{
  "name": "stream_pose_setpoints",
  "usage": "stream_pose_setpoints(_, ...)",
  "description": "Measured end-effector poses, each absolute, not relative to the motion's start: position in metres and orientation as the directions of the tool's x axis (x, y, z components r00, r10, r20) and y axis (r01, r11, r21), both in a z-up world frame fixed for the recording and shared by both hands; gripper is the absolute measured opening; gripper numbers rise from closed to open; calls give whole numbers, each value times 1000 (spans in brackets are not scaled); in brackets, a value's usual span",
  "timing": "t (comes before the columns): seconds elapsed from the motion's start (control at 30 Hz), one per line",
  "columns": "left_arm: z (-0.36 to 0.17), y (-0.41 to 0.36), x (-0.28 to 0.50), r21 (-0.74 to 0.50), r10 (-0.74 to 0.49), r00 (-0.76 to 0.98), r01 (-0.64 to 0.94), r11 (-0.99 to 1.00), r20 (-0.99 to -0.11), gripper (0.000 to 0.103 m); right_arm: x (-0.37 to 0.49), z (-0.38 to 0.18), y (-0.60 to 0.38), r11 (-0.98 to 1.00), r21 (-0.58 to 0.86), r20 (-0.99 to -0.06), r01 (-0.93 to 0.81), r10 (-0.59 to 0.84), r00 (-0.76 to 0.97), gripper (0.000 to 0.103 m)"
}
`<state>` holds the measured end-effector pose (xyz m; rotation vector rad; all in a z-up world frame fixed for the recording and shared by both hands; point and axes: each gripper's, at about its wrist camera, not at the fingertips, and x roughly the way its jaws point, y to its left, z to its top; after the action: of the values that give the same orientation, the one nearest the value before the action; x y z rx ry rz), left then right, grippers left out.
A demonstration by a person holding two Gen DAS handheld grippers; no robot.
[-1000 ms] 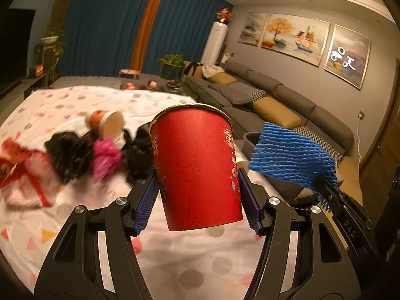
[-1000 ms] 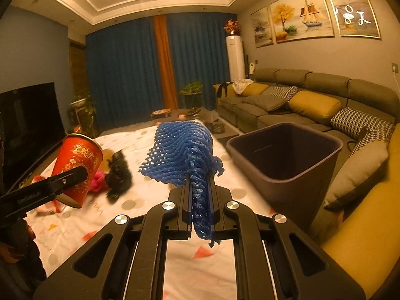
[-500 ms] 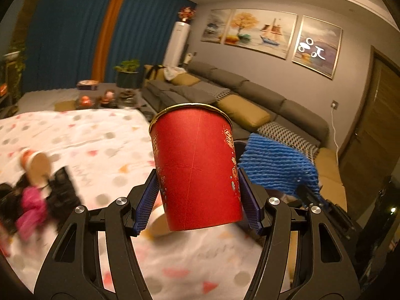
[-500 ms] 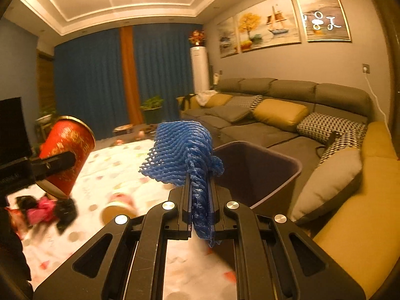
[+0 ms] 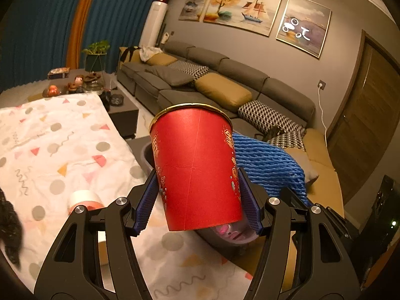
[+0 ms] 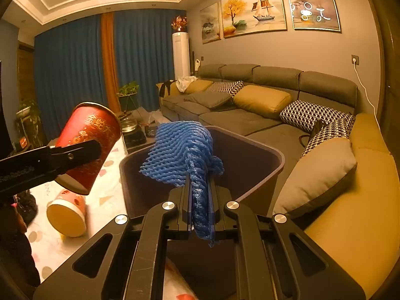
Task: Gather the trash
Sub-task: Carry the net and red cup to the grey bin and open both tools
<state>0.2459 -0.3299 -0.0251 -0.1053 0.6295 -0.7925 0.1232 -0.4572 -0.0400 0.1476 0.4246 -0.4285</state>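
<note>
Here the left gripper (image 5: 197, 200) clamps a red paper cup (image 5: 196, 165) by its sides, close to the near rim of the dark bin (image 6: 250, 147), while the right gripper (image 6: 200, 200) pinches a blue foam net (image 6: 182, 152) over the bin's mouth. To drop cleanly, each should probably be well inside the rim before letting go, net first, since it hangs limp and could snag on the pads. Another cup (image 6: 66, 215) lies on the patterned cloth (image 5: 62, 150) by the bin's left side.

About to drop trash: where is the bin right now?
In the right wrist view the bin sits centre frame, directly behind the blue foam net, between the patterned cloth and sofa.
</note>
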Motion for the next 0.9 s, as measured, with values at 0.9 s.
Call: stream_pose_setpoints(0.9,-53,-369,265,-358,-729,435,664,656,-528,61,141,-53,-471,912,111,-468,394,-302,831,12)
